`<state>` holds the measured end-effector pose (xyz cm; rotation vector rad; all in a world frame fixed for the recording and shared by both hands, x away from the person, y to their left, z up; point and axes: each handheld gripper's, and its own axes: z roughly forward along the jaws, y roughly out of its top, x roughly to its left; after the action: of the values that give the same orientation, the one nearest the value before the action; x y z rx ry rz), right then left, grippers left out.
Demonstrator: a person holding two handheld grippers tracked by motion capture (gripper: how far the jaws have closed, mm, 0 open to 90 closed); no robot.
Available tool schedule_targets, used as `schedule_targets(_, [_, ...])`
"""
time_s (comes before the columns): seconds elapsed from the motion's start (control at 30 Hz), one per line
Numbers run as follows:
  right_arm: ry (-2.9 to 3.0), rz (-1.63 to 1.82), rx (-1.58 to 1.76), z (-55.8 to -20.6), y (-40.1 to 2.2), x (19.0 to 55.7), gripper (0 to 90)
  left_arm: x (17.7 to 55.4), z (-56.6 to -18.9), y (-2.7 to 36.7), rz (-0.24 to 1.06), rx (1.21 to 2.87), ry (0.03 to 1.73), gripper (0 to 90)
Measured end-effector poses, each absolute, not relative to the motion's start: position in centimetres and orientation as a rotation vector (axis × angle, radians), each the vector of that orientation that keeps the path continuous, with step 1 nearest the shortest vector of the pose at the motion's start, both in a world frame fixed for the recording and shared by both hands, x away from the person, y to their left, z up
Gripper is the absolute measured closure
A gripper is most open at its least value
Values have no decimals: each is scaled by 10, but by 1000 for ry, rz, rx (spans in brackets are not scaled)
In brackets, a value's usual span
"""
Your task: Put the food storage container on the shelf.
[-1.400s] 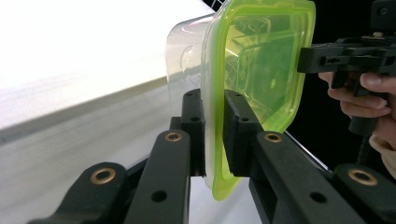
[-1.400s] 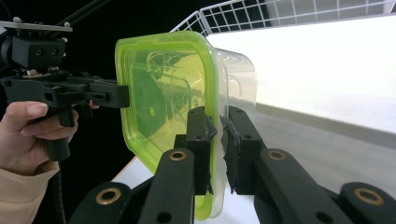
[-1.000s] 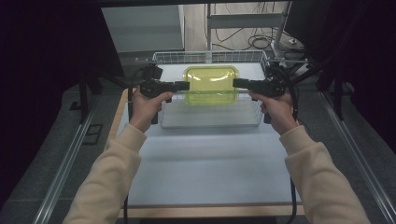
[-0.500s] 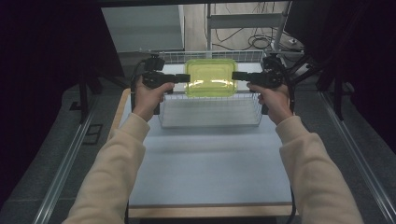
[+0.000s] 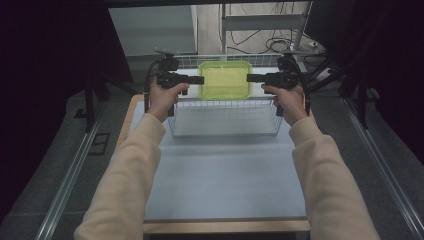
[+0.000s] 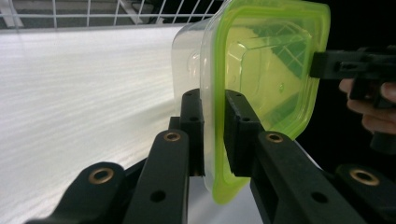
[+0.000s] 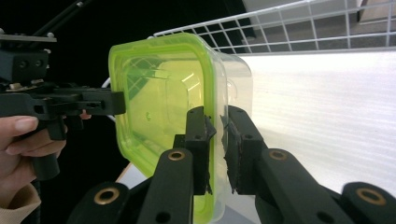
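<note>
The clear plastic food container with a yellow-green lid (image 5: pixel 225 80) hangs in the air between the two hands, level, lid up, over the far half of the white wire basket (image 5: pixel 226 117) that stands on the pale desk (image 5: pixel 225 175). The left gripper (image 5: pixel 199 79) has its jaws clamped on the container's left rim, and the right gripper (image 5: pixel 251 78) has its jaws clamped on the right rim, so the box's long axis runs straight from one pair of jaws to the other. In the left gripper view the lid's edge (image 6: pixel 215 140) sits squeezed between the two black pads, one above the lid and one under the rim; the right gripper view shows the same pinch on the opposite edge (image 7: pixel 215 140).

What the coming move turns on: the container lies directly above the basket's open top, inside the line of its side walls but close to the far wall (image 5: pixel 220 61). Neither hand is nearer; each holds one end, so they would have to sink together and evenly, or the box tilts. A straight descent looks likely to set it on the basket floor at the back
</note>
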<state>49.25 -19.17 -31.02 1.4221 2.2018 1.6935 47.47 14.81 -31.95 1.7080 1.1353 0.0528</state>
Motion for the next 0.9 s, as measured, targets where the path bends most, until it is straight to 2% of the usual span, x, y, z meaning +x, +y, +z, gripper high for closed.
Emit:
schedule_targets(0.13, [2184,1693,1434,-311,-190,500,795,485,-319,148,14,1687,1167,792])
schedule_targets(0.53, [2167,1601,1447,-313,-181,510,731,497,-321,142,40,1660,1217,729])
schedule_targets(0.57, [2163,1583,1444,-316,-179,511,700,500,-324,142,54,1660,1221,703])
schedule_targets(0.83, [2123,1551,1471,-322,-177,514,634,506,-331,141,77,1662,1221,633])
schedule_targets(0.9, [2107,1555,1477,-324,-178,514,608,506,-333,142,80,1650,1208,571])
